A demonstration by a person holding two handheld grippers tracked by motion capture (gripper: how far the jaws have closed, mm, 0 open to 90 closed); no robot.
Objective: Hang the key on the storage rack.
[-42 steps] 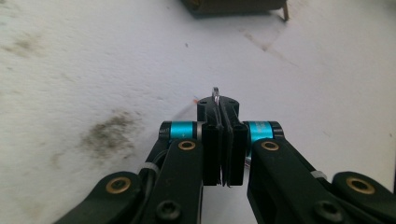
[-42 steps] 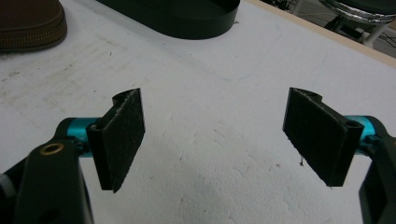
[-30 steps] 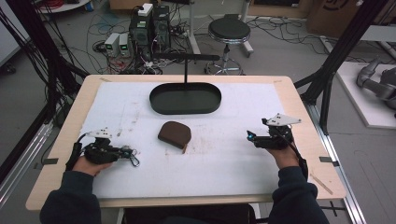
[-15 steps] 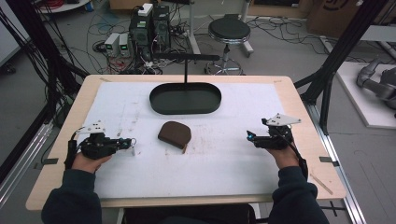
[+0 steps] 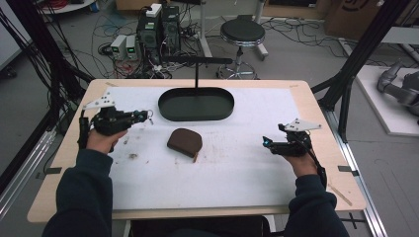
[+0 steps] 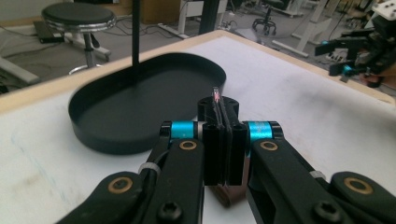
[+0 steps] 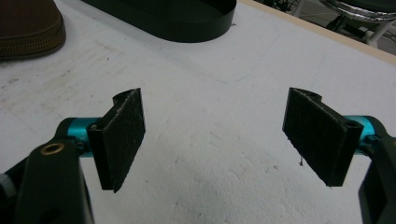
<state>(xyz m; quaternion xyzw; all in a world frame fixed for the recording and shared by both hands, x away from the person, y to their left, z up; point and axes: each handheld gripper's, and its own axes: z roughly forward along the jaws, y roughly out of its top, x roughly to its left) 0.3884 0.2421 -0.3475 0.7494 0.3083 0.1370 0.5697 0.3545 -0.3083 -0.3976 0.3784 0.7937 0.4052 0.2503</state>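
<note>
Left gripper (image 6: pixel 223 105) pads pressed together on a small thin pin-like item (image 6: pixel 215 94), held near the black oval tray (image 5: pixel 196 104); right gripper (image 7: pixel 215 135) jaws wide apart, well right of tray; brown pouch (image 5: pixel 184 141) just before the tray.

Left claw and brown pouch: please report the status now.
Left claw shut on a small thin thing, beside black tray. Right claw open, empty. Brown pouch lies before the tray, untouched. Nothing blocks the tray.
</note>
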